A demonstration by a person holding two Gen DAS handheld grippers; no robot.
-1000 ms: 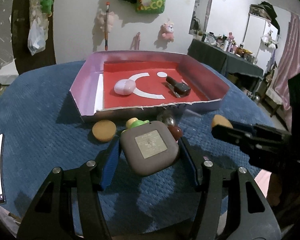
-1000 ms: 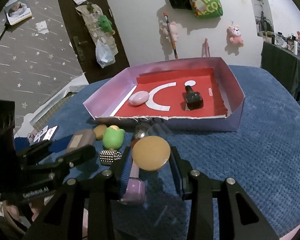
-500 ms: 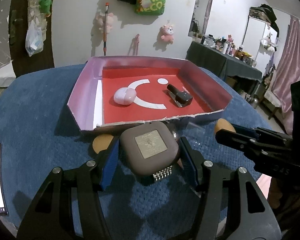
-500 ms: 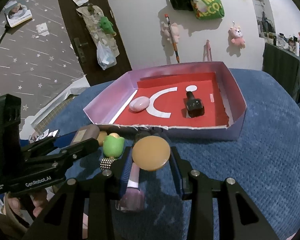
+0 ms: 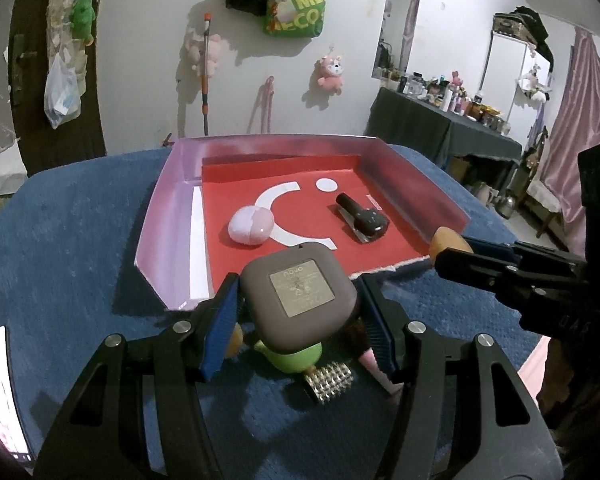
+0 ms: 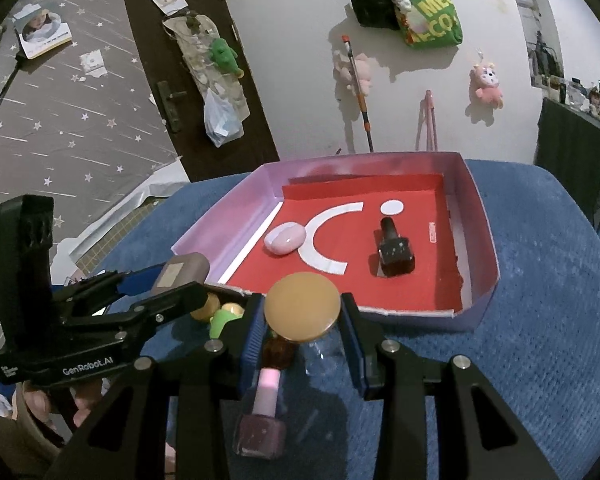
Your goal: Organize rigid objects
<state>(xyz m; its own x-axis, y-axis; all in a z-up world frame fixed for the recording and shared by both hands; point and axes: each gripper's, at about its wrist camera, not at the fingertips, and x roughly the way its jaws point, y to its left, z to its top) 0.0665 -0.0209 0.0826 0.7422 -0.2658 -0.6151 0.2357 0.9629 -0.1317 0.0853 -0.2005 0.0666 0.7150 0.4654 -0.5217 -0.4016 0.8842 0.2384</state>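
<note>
My left gripper [image 5: 298, 304] is shut on a brown square case [image 5: 298, 300] with a silver label, held above the near edge of the pink tray [image 5: 168, 208]. My right gripper [image 6: 304, 316] is shut on a round tan disc [image 6: 304, 306], lifted in front of the tray [image 6: 480, 216]. The tray holds a pink oval case [image 5: 251, 224] and a black bottle [image 5: 362, 216] on its red floor. On the blue cloth under the grippers lie a green toy [image 5: 296, 358], a silver studded roller [image 5: 329, 382] and a pink nail polish bottle [image 6: 265, 412].
A clear jar [image 6: 324, 354] stands under the disc. Another tan disc [image 6: 204, 307] lies near the green toy [image 6: 222, 318]. A phone [image 5: 0, 392] lies at the table's left edge. A dark dresser [image 5: 440, 128] stands at the far right.
Both grippers have risen and moved forward toward the tray with their objects. The brown case now hangs over the tray's near edge, and the loose items show beneath it.
</note>
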